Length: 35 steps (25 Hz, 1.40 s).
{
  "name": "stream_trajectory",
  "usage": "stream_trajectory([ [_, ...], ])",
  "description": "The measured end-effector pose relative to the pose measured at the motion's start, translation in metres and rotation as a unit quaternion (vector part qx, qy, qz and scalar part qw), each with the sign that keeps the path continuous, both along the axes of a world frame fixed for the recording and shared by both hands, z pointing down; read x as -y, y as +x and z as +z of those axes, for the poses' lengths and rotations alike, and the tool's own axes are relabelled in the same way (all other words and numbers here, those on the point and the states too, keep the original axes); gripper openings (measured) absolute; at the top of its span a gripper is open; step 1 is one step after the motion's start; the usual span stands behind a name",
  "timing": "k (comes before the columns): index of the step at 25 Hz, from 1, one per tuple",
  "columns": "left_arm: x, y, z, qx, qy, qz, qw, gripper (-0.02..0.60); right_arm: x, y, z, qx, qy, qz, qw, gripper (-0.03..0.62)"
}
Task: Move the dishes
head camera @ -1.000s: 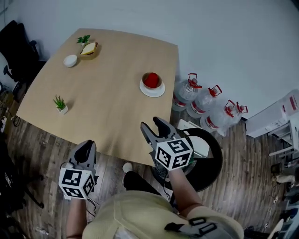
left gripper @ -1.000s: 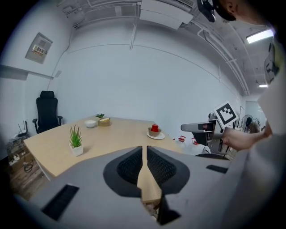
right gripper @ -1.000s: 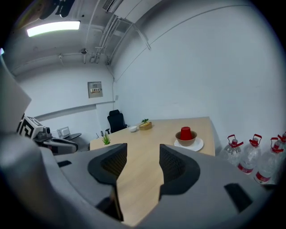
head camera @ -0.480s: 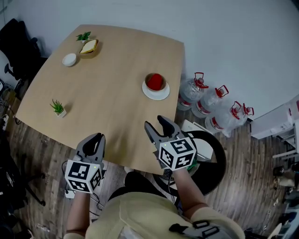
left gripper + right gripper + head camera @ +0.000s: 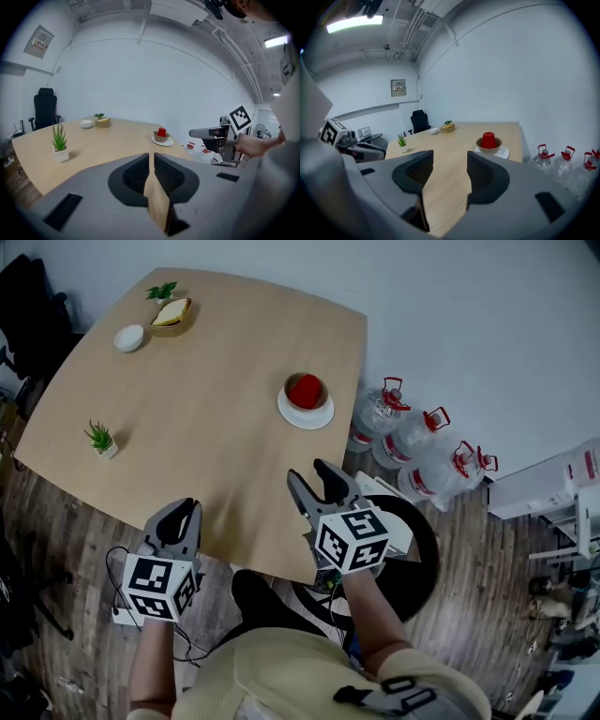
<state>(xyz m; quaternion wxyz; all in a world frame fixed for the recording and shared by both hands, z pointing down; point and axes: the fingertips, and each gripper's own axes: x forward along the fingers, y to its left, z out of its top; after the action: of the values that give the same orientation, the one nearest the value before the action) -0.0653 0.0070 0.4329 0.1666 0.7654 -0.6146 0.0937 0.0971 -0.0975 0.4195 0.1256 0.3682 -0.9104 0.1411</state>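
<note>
On the wooden table (image 5: pixel 206 427) a white plate (image 5: pixel 306 414) carries a brown bowl with an upturned red cup (image 5: pixel 305 390) in it; the stack appears again in the right gripper view, plate (image 5: pixel 491 151) and cup (image 5: pixel 488 139), and in the left gripper view, cup (image 5: pixel 161 132). A small white bowl (image 5: pixel 128 337) and a brown dish holding something yellow (image 5: pixel 172 314) sit at the far corner. My right gripper (image 5: pixel 316 485) is open and empty over the near table edge, well short of the stack. My left gripper (image 5: pixel 177 516) is shut and empty at the near edge.
A small potted plant (image 5: pixel 99 439) stands near the table's left edge, another (image 5: pixel 161 291) at the far corner. Water jugs with red caps (image 5: pixel 412 442) line the wall on the right. A black chair (image 5: pixel 28 315) is at the far left, a round black stool (image 5: pixel 403 549) beside me.
Both grippers have come forward and a little lower, now reaching the table's near edge. Jaws unchanged. The dishes have not moved on the table.
</note>
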Motion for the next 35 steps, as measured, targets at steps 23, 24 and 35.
stream_trajectory([
  [23,0.088,-0.054,0.004,0.002,-0.009,0.008,0.9999,0.032,0.165,-0.005,0.026,-0.044,0.003,0.101,0.994,0.239],
  [24,0.090,-0.054,0.004,0.000,-0.011,0.008,0.9999,0.032,0.172,-0.005,0.030,-0.047,-0.002,0.103,0.994,0.244],
  [35,0.103,-0.062,0.009,-0.010,-0.032,0.011,0.9994,0.040,0.233,-0.014,0.066,-0.086,-0.034,0.123,0.988,0.293],
])
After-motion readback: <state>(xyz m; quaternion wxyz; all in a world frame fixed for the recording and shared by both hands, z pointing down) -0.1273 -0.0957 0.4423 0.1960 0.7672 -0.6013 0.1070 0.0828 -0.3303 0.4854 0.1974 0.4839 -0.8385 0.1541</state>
